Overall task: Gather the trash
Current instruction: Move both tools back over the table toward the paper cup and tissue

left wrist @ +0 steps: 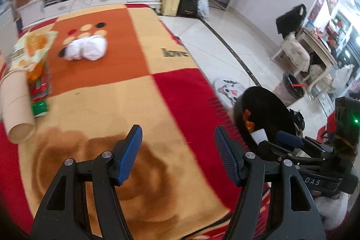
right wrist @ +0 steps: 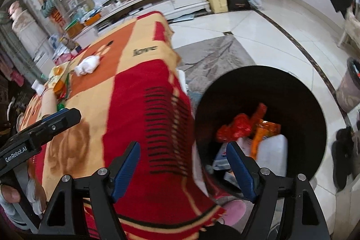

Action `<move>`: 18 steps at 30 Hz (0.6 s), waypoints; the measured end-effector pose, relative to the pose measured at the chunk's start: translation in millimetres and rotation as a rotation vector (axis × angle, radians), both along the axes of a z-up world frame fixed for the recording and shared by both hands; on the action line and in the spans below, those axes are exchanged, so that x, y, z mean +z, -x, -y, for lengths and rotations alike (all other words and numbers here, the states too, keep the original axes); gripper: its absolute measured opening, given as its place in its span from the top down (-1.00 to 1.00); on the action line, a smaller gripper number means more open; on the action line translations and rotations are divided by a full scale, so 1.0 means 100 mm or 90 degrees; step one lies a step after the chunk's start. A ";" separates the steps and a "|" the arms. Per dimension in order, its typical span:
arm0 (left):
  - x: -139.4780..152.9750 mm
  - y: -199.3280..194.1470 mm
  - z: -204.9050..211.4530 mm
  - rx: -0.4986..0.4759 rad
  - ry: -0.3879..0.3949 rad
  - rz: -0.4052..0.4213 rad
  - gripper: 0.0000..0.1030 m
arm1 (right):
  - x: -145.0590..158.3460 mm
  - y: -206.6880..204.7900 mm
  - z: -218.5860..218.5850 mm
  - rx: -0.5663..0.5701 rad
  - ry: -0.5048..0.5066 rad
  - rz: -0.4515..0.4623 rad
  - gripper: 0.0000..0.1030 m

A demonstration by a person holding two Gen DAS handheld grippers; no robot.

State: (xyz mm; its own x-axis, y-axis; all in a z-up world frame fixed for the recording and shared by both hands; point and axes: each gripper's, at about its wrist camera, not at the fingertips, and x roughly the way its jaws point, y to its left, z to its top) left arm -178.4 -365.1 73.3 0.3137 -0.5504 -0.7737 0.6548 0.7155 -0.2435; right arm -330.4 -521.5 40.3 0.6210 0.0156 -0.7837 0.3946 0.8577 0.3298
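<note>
Trash (right wrist: 247, 127) inside black bin (right wrist: 310, 105), just beyond parted right tongs (right wrist: 182, 163).

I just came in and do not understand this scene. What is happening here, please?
A person is clearing trash off a blanket-covered table into a black bin beside it. Both the left hand-held gripper and the right hand-held gripper are open and hold nothing. The bin already holds wrappers. A white tissue wad, snack packets and a cardboard tube remain on the table.
</note>
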 end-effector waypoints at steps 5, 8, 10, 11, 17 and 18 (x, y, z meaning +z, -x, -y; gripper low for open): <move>0.00 -0.13 -0.32 0.042 0.002 -0.006 -0.28 | 0.02 -0.18 -0.25 0.037 0.003 0.000 -0.51; 0.01 -0.22 -0.56 0.076 0.011 -0.021 -0.28 | 0.03 -0.30 -0.41 0.058 0.003 0.001 -0.52; 0.03 -0.28 -0.73 0.098 0.020 -0.027 -0.28 | 0.05 -0.38 -0.52 0.075 0.003 0.002 -0.55; 0.03 -0.31 -0.81 0.109 0.024 -0.029 -0.28 | 0.05 -0.43 -0.57 0.083 0.004 0.002 -0.55; 0.07 -0.54 -1.31 0.176 0.048 -0.040 -0.28 | 0.04 -0.67 -0.91 0.135 0.003 -0.001 -0.57; 0.07 -0.58 -1.41 0.192 0.049 -0.041 -0.28 | 0.04 -0.71 -0.97 0.144 0.003 -0.002 -0.57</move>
State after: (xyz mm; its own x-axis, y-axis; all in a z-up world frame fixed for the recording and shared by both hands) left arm -120.3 -223.8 79.9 0.4232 -0.4979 -0.7570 0.3966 0.8530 -0.3393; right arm -259.2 -424.1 44.1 0.5992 0.1503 -0.7864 0.1932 0.9260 0.3242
